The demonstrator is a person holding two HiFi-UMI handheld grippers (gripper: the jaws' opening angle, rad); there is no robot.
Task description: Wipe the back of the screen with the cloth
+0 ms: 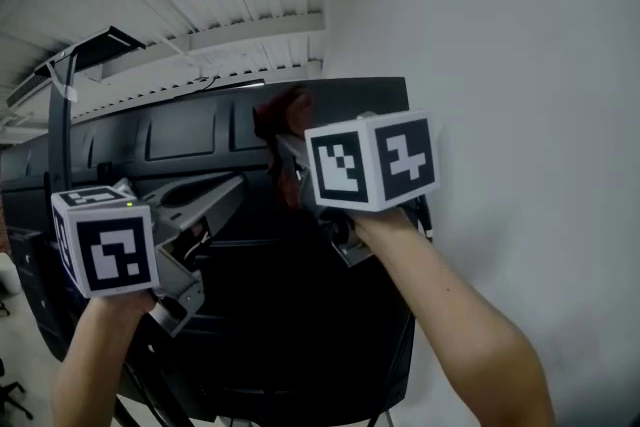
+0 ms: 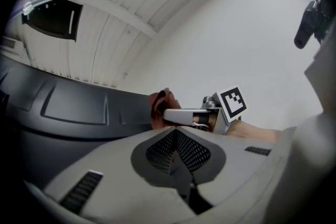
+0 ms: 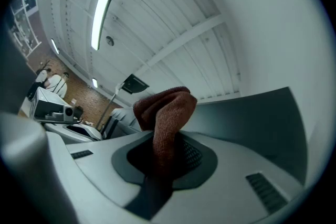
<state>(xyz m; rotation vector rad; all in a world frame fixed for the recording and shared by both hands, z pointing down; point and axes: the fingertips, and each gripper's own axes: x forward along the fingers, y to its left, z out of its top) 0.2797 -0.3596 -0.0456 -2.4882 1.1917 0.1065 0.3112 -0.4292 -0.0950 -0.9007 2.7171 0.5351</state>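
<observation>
Dim, fisheye-warped gripper views

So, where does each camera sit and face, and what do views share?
Head view: on the person's head, facing the dark back of the screen; both forearms, left gripper and right gripper show.
Left gripper view: on the left gripper, looking along its shut fingers toward the right gripper and cloth.
Right gripper view: on the right gripper, looking up over the screen's top edge; its fingers pinch the cloth.
Shared: all three show cloth and screen.
</observation>
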